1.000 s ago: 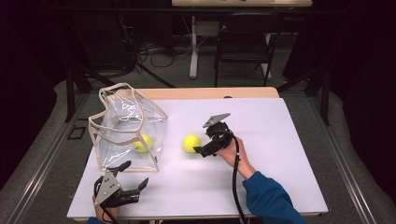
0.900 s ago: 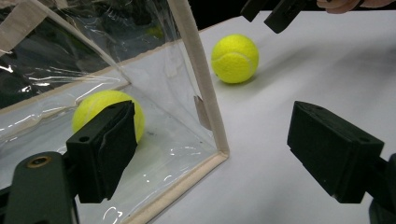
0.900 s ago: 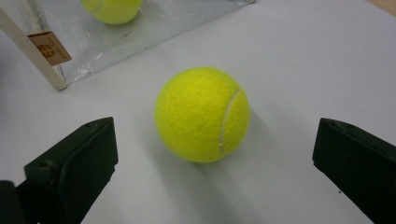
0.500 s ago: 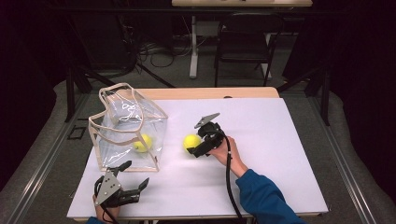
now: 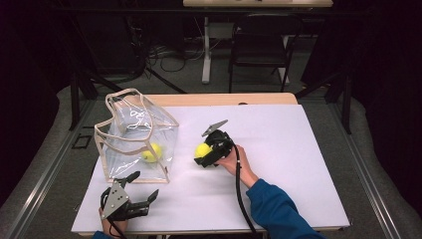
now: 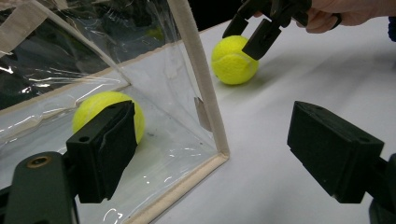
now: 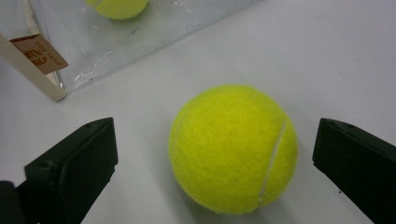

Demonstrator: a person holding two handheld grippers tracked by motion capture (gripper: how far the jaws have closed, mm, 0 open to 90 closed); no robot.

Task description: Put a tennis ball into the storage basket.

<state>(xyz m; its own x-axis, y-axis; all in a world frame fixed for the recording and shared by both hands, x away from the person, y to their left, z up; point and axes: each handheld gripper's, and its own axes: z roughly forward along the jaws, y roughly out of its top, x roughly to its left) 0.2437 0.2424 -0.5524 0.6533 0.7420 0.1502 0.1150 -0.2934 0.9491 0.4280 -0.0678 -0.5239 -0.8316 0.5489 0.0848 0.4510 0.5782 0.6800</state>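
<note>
A yellow tennis ball [image 5: 202, 150] [image 7: 233, 149] [image 6: 233, 58] lies on the white table. My right gripper [image 5: 206, 157] [image 7: 215, 163] [image 6: 252, 32] is open, with one jaw on each side of the ball and a gap on both sides. A second tennis ball [image 5: 152, 153] [image 6: 93, 105] [image 7: 116, 7] rests inside a clear plastic bag [image 5: 134, 134] [image 6: 201, 79] [image 7: 93, 51] with beige trim, standing left of the first ball. My left gripper [image 5: 144, 185] [image 6: 219, 154] is open near the table's front edge, in front of the bag's near corner, holding nothing.
The white table top [image 5: 288, 149] stretches wide to the right of the ball. A small brown label [image 7: 39, 53] hangs on the bag's corner seam. Behind the table are a chair [image 5: 259, 50], cables and dark floor.
My right gripper has moved left and down, so its jaws now stand around the loose ball. The left gripper, the bag and both balls have stayed put.
</note>
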